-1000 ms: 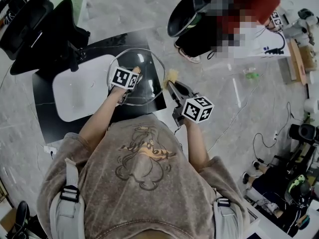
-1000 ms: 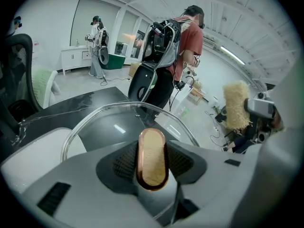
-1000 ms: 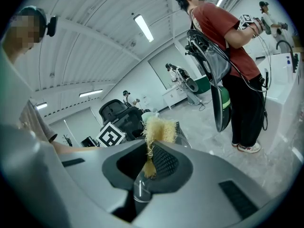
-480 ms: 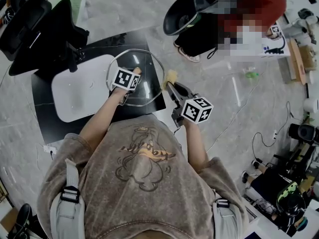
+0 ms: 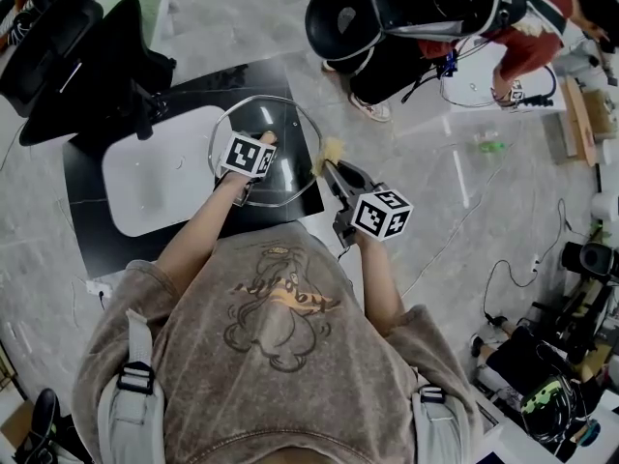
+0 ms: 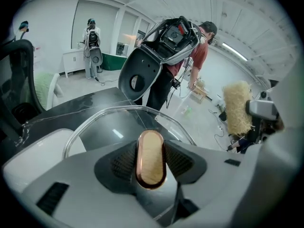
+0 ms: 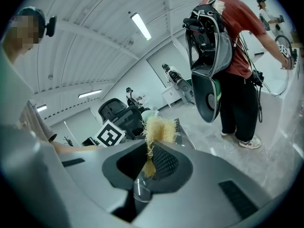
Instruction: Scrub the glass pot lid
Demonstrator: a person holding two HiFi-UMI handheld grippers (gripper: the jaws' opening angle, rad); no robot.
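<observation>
1. The glass pot lid (image 5: 290, 167) is held over the black mat (image 5: 116, 230), its left edge overlapping the white board (image 5: 155, 182). I cannot tell whether its far rim rests on the mat
2. The step in hand looks like bringing the scrubber (image 5: 331, 149) onto the glass. The straw-coloured tuft sits just beside the lid's right rim and appears to be apart from it, so no scrubbing contact shows yet
3. To do it well, I would hold the lid steady by its knob and tilt the glass towards the right hand. I would then press the tuft flat on the surface and work in short overlapping strokes from the rim towards the knob. Pressure should be modest, because one central grip lets the lid pivot or slip if pushed hard near the edge
4. The left gripper (image 5: 257, 145) has its jaws partly closed on the lid's copper-coloured oblong knob (image 6: 151, 158). Both dark pads press its sides, and the glass dome spreads out beyond them
5. The right gripper (image 5: 332, 166) has its jaws drawn narrow, pinching the lower end of the scrubber. The frayed upper end stands clear of the pads and points towards the lid
6. The scrubber is gripped near its base, so the free end may bend, and a firmer, flatter approach should help
</observation>
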